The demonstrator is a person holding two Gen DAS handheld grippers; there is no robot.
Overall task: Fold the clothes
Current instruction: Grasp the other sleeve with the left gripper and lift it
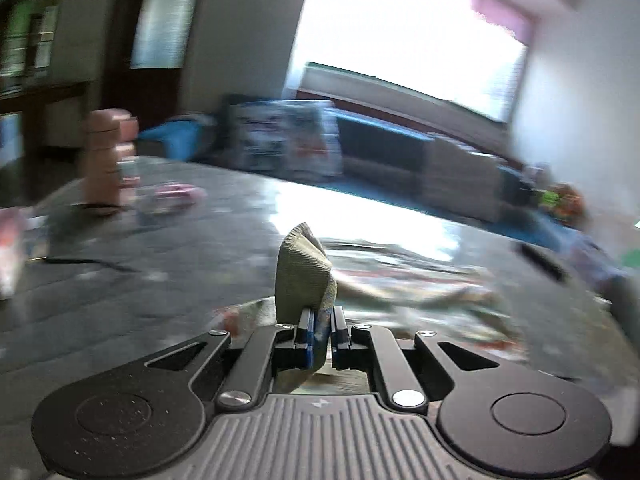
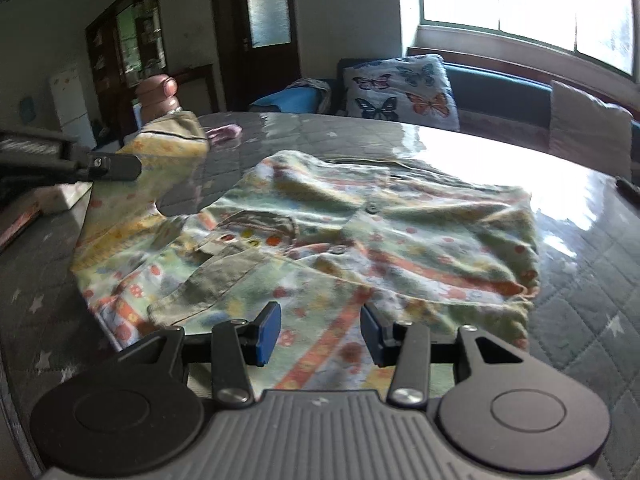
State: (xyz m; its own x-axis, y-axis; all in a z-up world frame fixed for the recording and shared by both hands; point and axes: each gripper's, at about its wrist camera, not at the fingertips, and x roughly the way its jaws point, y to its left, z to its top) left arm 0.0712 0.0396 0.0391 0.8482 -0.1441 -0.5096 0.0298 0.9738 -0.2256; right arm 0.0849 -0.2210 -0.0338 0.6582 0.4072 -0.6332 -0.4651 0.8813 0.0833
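Observation:
A small patterned shirt (image 2: 360,240) with green, orange and white print lies spread on the quilted grey table (image 2: 600,320). My left gripper (image 1: 320,332) is shut on the olive cuff (image 1: 302,272) of the shirt's sleeve. In the right wrist view it enters from the left (image 2: 108,166) and holds the sleeve (image 2: 168,140) lifted above the table. My right gripper (image 2: 320,332) is open and empty, low over the near hem of the shirt. The left wrist view is blurred by motion.
A pink bottle (image 2: 158,94) and a small pink item (image 2: 226,132) stand at the table's far side. A flat box (image 2: 32,208) lies at the left edge. A bench with a butterfly cushion (image 2: 400,92) runs behind the table under the window.

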